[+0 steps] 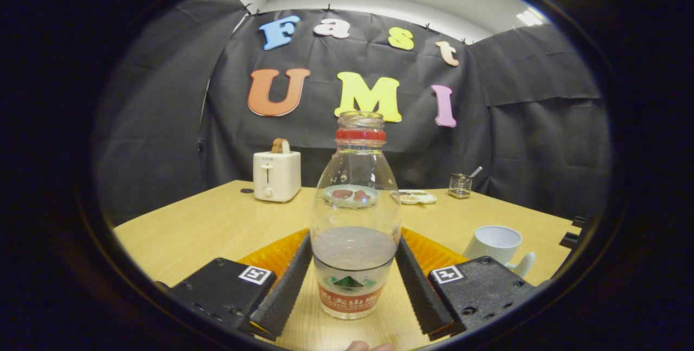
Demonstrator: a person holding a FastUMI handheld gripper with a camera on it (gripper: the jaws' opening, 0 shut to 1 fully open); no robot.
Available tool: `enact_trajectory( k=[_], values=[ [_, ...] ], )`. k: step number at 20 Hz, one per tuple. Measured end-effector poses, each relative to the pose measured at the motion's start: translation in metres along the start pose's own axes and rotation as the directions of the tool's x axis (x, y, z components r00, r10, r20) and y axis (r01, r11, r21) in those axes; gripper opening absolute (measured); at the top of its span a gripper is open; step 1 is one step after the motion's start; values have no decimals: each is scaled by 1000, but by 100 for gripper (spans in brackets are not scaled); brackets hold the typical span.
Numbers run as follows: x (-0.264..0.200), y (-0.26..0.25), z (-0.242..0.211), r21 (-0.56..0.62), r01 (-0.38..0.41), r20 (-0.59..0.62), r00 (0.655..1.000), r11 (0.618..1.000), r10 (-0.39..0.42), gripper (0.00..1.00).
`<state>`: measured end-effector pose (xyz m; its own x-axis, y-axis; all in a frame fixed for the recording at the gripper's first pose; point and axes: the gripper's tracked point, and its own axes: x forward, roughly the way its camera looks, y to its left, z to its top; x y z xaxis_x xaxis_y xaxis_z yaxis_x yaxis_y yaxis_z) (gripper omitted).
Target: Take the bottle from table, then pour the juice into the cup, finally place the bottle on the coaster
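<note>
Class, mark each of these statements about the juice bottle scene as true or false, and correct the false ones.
1. The bottle stands upright between the gripper fingers. True.
2. The bottle has its cap on. False: its mouth is open.
3. The cup lies on its side. False: it stands upright, beside the bottle.
4. A slice of bread sticks out of the toaster. True.
5. The bottle is full to its neck. False: juice fills only the lower part.

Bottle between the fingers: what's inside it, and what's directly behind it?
The uncapped bottle holds dark juice in its lower part. Through the clear glass a plate shows behind. The gripper is shut on the bottle; the orange coaster's middle is hidden.
</note>
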<state>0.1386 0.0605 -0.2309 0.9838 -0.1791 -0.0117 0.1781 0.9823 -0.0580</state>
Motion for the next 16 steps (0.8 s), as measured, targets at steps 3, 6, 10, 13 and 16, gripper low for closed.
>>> enact_trajectory(
  k=[3,6,10,13,16],
  values=[
    [-4,3,10,24,-35,-6,999,999,36,81],
    [-17,4,45,74,-39,30,999,996,37,80],
    [-29,13,87,155,-55,43,998,986,49,80],
    [-31,21,106,274,-98,42,995,957,90,80],
    [-32,22,116,376,-127,33,992,918,124,79]
  ],
)
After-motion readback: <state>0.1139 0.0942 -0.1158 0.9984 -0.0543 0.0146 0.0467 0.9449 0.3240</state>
